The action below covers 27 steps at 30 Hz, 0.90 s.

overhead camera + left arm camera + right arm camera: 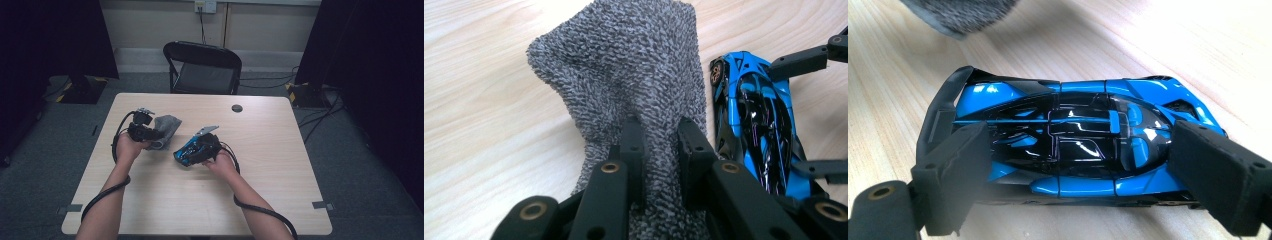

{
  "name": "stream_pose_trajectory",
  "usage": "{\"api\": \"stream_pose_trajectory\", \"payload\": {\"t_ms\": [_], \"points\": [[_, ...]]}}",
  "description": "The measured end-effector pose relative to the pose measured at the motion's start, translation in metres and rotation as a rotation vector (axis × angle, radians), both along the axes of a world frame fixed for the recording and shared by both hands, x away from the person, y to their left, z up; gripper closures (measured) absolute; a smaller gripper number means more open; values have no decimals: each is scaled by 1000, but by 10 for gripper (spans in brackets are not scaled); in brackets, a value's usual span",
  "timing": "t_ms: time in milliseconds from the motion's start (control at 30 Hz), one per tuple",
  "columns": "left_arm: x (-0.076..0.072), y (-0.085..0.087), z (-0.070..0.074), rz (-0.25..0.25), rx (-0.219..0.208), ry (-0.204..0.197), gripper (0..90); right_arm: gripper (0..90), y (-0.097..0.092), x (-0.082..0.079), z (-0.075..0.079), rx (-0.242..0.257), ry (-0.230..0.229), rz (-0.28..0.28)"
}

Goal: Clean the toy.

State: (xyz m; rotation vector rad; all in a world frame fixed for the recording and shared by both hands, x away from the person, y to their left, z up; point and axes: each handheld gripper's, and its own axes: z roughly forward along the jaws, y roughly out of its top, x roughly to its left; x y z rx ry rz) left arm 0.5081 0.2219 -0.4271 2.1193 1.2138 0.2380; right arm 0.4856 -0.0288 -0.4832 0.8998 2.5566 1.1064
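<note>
A grey knitted cloth (624, 65) hangs bunched between the jaws of my left gripper (660, 125), which is shut on it. In the high view that left gripper (145, 131) sits left of centre, the cloth (169, 124) trailing to its right onto the table. A glossy blue and black toy car (998, 95) lies lengthwise between the pads of my right gripper (1083, 150), one pad at its tail and one at its nose. From above, the right gripper (197, 149) holds the car (182, 154) just right of the cloth. The car (756, 115) is close beside the cloth.
The light wooden table (280, 190) has a small black round disc (237, 108) near its far edge. A black folding chair (202, 67) stands behind the table. Cables trail from both grippers along the person's forearms.
</note>
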Motion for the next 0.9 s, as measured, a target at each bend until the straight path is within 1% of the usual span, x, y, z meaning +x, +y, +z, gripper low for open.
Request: {"api": "stream_pose_trajectory", "payload": {"t_ms": [167, 267, 300, 333, 367, 400, 467, 500, 533, 633, 700, 800, 833, 900], "points": [[10, -10, -4, -9, -1, 3, 768, 100, 0, 0, 0, 2, -1, 0], [17, -16, -7, -4, -3, 8, 767, 100, -1, 0, -1, 8, -5, 1], [19, -18, -8, -3, 2, 7, 767, 100, -1, 0, -1, 8, -5, 1], [22, -20, -9, 0, 1, 14, 767, 100, -1, 0, -1, 8, -5, 1], [24, -22, -11, -6, 8, 16, 766, 100, -1, 0, -1, 7, -5, 1], [26, -25, -12, -2, 11, 10, 766, 100, -1, 0, -1, 6, -3, 2], [30, -30, -14, -9, 12, 19, 766, 100, -1, 0, -1, 6, -3, 4], [31, -33, -15, -10, 21, 18, 766, 101, -1, 0, -1, 6, -3, 5], [33, -36, -16, -17, 21, 18, 765, 101, -1, 0, -1, 7, -2, 6], [38, -45, -19, -26, 45, 8, 764, 101, -2, 0, -1, 9, -3, 7], [40, -50, -21, -16, 40, 6, 763, 100, -2, 0, -1, 8, -3, 6], [43, -58, -25, -32, 61, 14, 762, 101, -1, 1, 0, 6, 0, 7], [43, -60, -27, -43, 69, 23, 762, 101, -1, 1, 0, 6, 0, 7], [44, -65, -32, -46, 89, 31, 760, 101, -1, 1, 0, 7, 0, 7]]}}
